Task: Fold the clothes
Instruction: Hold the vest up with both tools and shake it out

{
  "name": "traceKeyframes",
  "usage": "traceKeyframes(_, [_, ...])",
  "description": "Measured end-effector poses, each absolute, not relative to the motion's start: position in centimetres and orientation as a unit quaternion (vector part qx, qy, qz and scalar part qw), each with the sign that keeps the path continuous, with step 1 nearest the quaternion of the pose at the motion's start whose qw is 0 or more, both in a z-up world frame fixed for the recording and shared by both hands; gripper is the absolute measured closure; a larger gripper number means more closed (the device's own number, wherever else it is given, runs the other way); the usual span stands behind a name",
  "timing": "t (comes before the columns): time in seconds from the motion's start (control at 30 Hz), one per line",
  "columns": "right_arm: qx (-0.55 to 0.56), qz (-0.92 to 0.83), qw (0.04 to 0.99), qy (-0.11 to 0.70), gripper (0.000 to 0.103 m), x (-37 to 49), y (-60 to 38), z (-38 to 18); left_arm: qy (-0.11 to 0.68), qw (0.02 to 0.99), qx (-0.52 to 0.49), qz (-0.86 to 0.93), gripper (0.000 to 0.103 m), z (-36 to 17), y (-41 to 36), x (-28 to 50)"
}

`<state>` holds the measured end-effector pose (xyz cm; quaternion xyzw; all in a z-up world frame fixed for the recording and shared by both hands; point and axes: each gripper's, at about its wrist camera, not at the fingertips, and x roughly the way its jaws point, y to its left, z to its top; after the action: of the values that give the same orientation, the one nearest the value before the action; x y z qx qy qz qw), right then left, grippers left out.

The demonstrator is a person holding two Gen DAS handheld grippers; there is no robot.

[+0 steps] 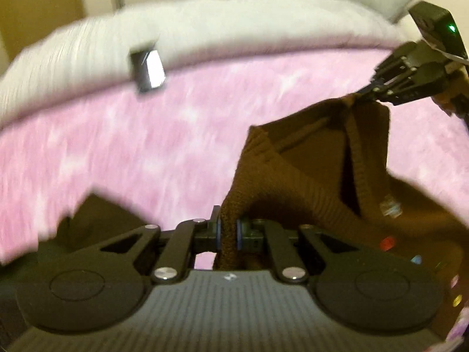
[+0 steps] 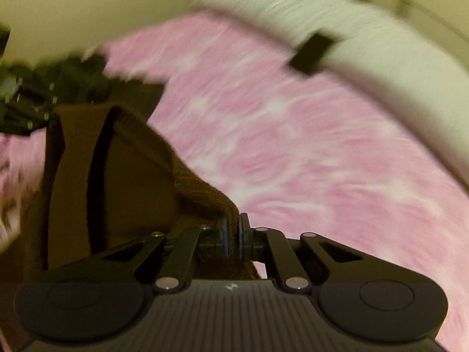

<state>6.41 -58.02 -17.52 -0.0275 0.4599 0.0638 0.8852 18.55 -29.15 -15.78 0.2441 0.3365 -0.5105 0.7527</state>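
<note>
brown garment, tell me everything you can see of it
The brown garment is a ribbed knit with a small label. It hangs bunched and creased over the pink fuzzy cover, pinched in two places: the left tongs and the right tongs are each shut on a fold.

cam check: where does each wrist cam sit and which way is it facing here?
Left wrist: on the left gripper, looking down along its fingers, shut on the brown knit garment above the pink blanket; the right gripper shows upper right.
Right wrist: on the right gripper, looking down, shut on the garment's other edge; the left gripper shows at left.
Shared: garment, pink blanket, white bedding, small dark object.
</note>
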Motion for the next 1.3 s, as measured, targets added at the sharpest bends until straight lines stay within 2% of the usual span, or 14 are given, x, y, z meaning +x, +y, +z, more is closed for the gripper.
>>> traceKeyframes(0.17, [-0.029,-0.032,0.914,0.404,0.097,-3.7,-60.9,-8.1,0.242,0.743,0.266,-0.565,0.097,-7.3,-34.2,13.0])
traceKeyframes(0.33, [-0.01,-0.08,0.931,0.356,0.097,-14.9,-60.8,-1.0,0.173,0.737,0.29,-0.585,0.097,-0.5,-35.8,5.2])
traceKeyframes(0.5, [0.02,-0.102,0.942,0.319,0.097,-25.3,-59.0,4.2,0.15,0.736,0.292,-0.593,0.096,3.8,-34.3,-2.4])
traceKeyframes(0.67, [0.032,-0.111,0.951,0.288,0.097,-32.3,-55.4,9.2,0.14,0.728,0.271,-0.613,0.097,7.5,-31.3,-6.7])
traceKeyframes(1.03, [-0.014,-0.153,0.96,0.235,0.098,-41.3,-46.8,21.0,0.098,0.699,0.26,-0.659,0.096,15.9,-25.9,-11.4])
traceKeyframes(1.2, [-0.039,-0.156,0.96,0.23,0.098,-40.8,-49.2,24.2,0.104,0.691,0.262,-0.665,0.096,17.1,-29.7,-9.7])
traceKeyframes(1.3, [-0.048,-0.146,0.954,0.258,0.097,-37.9,-53.7,22.4,0.129,0.683,0.276,-0.663,0.095,13.9,-35.6,-7.1])
